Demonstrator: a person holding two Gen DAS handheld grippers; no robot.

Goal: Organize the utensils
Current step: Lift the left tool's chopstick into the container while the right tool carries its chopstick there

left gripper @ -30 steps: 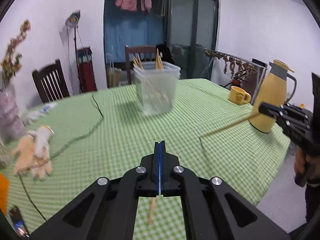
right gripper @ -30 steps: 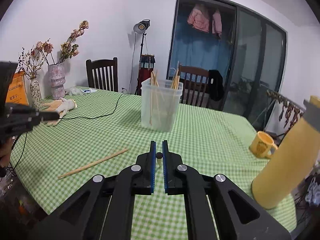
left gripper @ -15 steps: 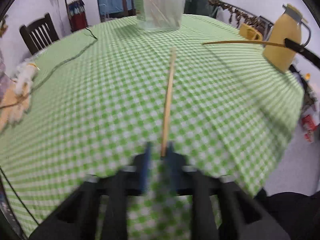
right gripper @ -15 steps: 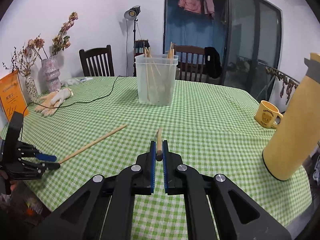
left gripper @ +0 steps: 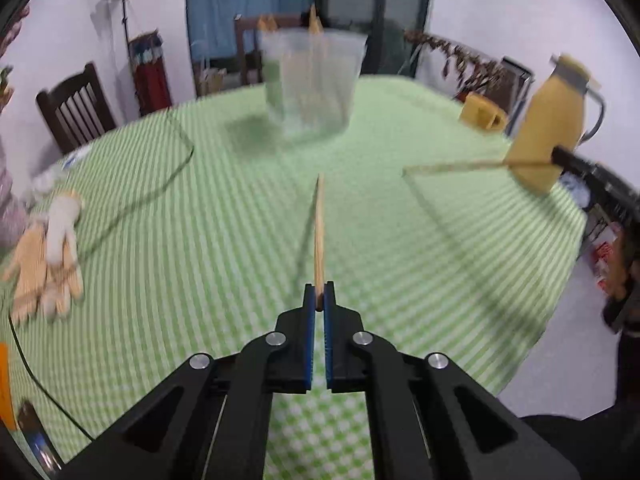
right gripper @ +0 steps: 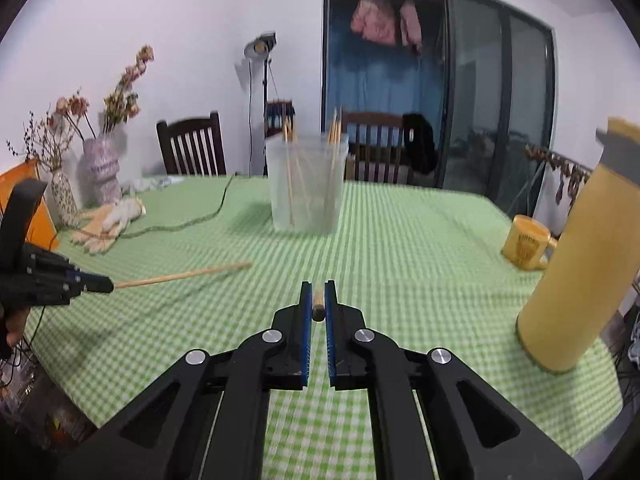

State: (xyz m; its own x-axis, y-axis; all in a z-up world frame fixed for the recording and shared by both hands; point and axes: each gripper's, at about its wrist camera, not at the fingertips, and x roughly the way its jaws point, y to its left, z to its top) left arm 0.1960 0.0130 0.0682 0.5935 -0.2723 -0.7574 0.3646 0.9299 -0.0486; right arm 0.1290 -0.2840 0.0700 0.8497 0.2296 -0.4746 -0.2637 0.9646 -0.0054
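My left gripper [left gripper: 319, 298] is shut on a wooden chopstick [left gripper: 319, 236] that points forward above the green checked table, toward the clear plastic container [left gripper: 314, 84] holding several chopsticks. My right gripper [right gripper: 319, 298] is shut on another chopstick [right gripper: 318, 307], seen end-on between its blue pads. In the left wrist view the right gripper [left gripper: 560, 155] holds its chopstick [left gripper: 460, 167] out to the left. In the right wrist view the left gripper [right gripper: 108, 285] holds its chopstick [right gripper: 184, 276]; the container [right gripper: 307, 186] stands ahead.
A yellow thermos [right gripper: 580, 256] and a yellow mug [right gripper: 526, 242] stand at the right. Work gloves [left gripper: 48, 256] and a dark cable [left gripper: 152, 196] lie at the left. Vases with dried flowers [right gripper: 100, 168] and chairs [right gripper: 192, 150] are at the table's far side.
My left gripper has closed on the chopstick that lay on the table and lifted it, now pointing toward the container. The right gripper still holds its chopstick and has shifted slightly.
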